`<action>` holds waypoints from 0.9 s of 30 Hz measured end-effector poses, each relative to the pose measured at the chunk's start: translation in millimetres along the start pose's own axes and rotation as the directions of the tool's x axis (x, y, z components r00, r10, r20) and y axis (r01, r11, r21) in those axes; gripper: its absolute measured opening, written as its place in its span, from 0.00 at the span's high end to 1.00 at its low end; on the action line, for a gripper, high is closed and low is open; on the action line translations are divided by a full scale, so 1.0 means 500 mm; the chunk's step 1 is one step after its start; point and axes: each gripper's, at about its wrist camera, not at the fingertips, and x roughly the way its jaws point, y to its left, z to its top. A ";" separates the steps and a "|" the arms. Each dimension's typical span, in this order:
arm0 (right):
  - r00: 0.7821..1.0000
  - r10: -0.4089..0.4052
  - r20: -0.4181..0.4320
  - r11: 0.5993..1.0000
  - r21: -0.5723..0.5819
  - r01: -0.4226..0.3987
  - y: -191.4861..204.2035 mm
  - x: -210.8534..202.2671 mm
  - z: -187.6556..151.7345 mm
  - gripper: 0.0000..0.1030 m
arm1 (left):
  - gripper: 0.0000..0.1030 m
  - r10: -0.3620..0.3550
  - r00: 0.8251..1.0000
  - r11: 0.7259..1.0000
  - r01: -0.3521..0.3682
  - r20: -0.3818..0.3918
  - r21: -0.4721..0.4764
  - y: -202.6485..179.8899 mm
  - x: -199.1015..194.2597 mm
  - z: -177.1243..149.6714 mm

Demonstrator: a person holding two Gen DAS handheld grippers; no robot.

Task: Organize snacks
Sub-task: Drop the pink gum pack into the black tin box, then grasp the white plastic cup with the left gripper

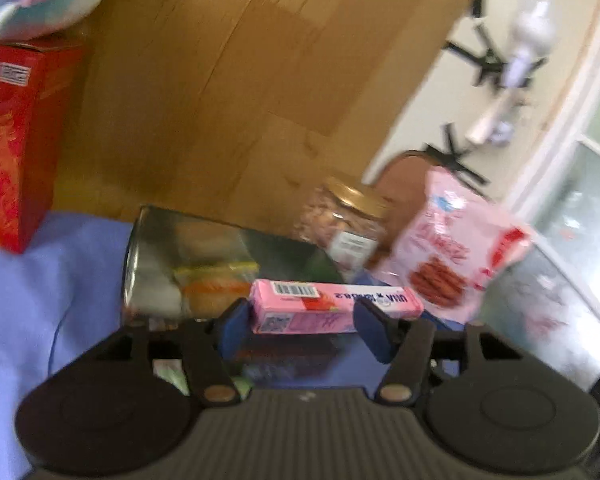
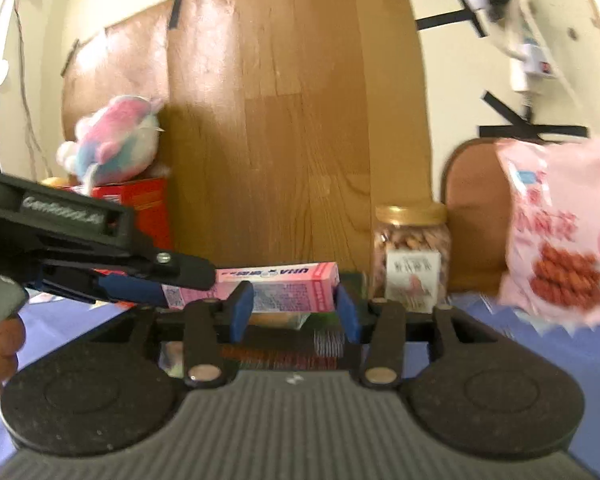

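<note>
- A long pink snack box [image 1: 336, 306] lies level in the air above the blue-covered desk [image 1: 40, 300], held up at both ends.
- The left gripper [image 1: 300, 326] has its blue pads at one end of the box; in the right wrist view its jaws clamp that end from the side.
- The right gripper [image 2: 296, 306] stands with its jaws half-wide, its blue pads pressed to the sides of the box's other end.
- Below the box sits a shiny metal tin [image 1: 160, 264], open, with wrapped snacks inside.
- Behind the tin, toward the far edge of the desk, stands a clear jar [image 2: 412, 256] with a gold lid, full of nuts.
- Just beside the jar stands a pink snack bag [image 1: 456, 248].
- At the far left corner stands a red carton [image 1: 16, 140] with a pastel plush toy [image 2: 112, 140] on top.
- A wood-grain board [image 2: 292, 112] leans on the wall behind.
- A person's fingers [image 2: 0, 352] grip the left gripper's handle.
</note>
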 end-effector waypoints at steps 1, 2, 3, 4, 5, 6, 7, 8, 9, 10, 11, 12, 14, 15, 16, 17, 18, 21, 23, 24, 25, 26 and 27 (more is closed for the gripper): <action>0.999 -0.020 -0.035 1.000 -0.002 0.020 -0.004 0.021 0.000 0.48 | 0.43 0.029 0.999 1.000 -0.029 -0.026 -0.004 0.004 0.032 0.008; 0.998 -0.037 -0.055 0.999 0.006 0.038 -0.008 0.023 -0.001 0.49 | 0.44 0.047 0.998 0.999 -0.047 -0.044 -0.013 0.007 0.055 0.007; 0.997 -0.040 -0.061 0.999 0.031 0.042 -0.015 0.015 -0.005 0.49 | 0.45 0.051 0.997 0.998 -0.053 -0.055 -0.027 0.011 0.068 0.007; 0.999 -0.016 -0.049 0.997 0.070 0.020 -0.027 -0.007 -0.010 0.49 | 0.45 0.041 0.998 0.998 -0.043 -0.051 -0.038 0.015 0.062 0.003; 0.999 0.014 -0.039 0.995 0.103 -0.009 -0.032 -0.032 -0.016 0.49 | 0.45 0.012 1.000 0.999 -0.014 -0.028 -0.046 0.016 0.047 -0.002; 0.999 0.036 -0.039 0.990 0.137 -0.031 -0.041 -0.058 -0.027 0.49 | 0.45 -0.017 1.000 0.999 0.017 -0.002 -0.044 0.015 0.029 -0.008; 0.997 0.050 -0.054 0.984 0.174 -0.040 -0.050 -0.080 -0.045 0.49 | 0.44 -0.044 0.999 0.998 0.045 0.027 -0.042 0.014 0.003 -0.018; 0.995 0.066 -0.079 0.978 0.203 -0.049 -0.052 -0.095 -0.063 0.48 | 0.43 -0.068 0.997 0.996 0.070 0.046 -0.048 0.015 -0.018 -0.030; 0.988 0.099 -0.118 0.970 0.231 -0.069 -0.058 -0.106 -0.086 0.48 | 0.43 -0.093 0.994 0.994 0.096 0.052 -0.059 0.016 -0.036 -0.043; 0.980 0.123 -0.155 0.965 0.250 -0.082 -0.061 -0.110 -0.105 0.47 | 0.43 -0.118 0.992 0.990 0.121 0.046 -0.070 0.018 -0.050 -0.056; 0.973 0.130 -0.192 0.962 0.262 -0.077 -0.061 -0.108 -0.122 0.46 | 0.43 -0.133 0.990 0.988 0.136 0.036 -0.077 0.016 -0.059 -0.072; 0.967 0.123 -0.224 0.963 0.262 -0.062 -0.058 -0.101 -0.135 0.45 | 0.43 -0.139 0.990 0.987 0.141 0.023 -0.083 0.015 -0.064 -0.087; 0.957 0.113 -0.268 0.968 0.245 -0.046 -0.048 -0.080 -0.147 0.43 | 0.43 -0.145 0.989 0.984 0.143 -0.018 -0.103 0.011 -0.064 -0.119; 0.953 0.117 -0.279 0.969 0.242 -0.048 -0.042 -0.072 -0.149 0.42 | 0.43 -0.152 0.988 0.983 0.147 -0.041 -0.113 0.009 -0.059 -0.133; 0.950 0.114 -0.289 0.972 0.232 -0.046 -0.035 -0.066 -0.151 0.41 | 0.43 -0.156 0.986 0.982 0.148 -0.066 -0.116 0.003 -0.053 -0.146; 0.949 0.100 -0.298 0.978 0.204 -0.039 -0.025 -0.061 -0.151 0.37 | 0.43 -0.153 0.985 0.983 0.143 -0.082 -0.113 0.001 -0.048 -0.156; 0.948 0.077 -0.308 0.986 0.166 -0.026 -0.015 -0.054 -0.148 0.35 | 0.43 -0.146 0.985 0.985 0.136 -0.092 -0.109 0.001 -0.052 -0.166; 0.939 0.027 -0.343 0.999 0.054 -0.009 0.004 -0.027 -0.137 0.31 | 0.43 -0.146 0.982 0.983 0.131 -0.123 -0.125 -0.003 -0.045 -0.183; 0.941 0.008 -0.339 1.000 -0.006 -0.011 0.012 -0.029 -0.141 0.38 | 0.43 -0.151 0.979 0.983 0.133 -0.136 -0.127 -0.007 -0.043 -0.187; 0.943 0.003 -0.333 1.000 -0.014 -0.008 0.005 -0.034 -0.146 0.49 | 0.43 -0.153 0.979 0.983 0.137 -0.134 -0.122 -0.010 -0.045 -0.189; 0.943 0.020 -0.332 1.000 0.000 -0.021 -0.003 -0.044 -0.147 0.50 | 0.43 -0.153 0.979 0.983 0.138 -0.132 -0.117 -0.012 -0.046 -0.189; 0.943 0.045 -0.329 0.999 0.023 -0.040 -0.012 -0.058 -0.148 0.50 | 0.43 -0.157 0.978 0.983 0.142 -0.134 -0.117 -0.014 -0.047 -0.190; 0.942 0.070 -0.327 0.997 0.036 -0.062 -0.017 -0.072 -0.149 0.51 | 0.43 -0.164 0.977 0.982 0.149 -0.137 -0.119 -0.014 -0.046 -0.191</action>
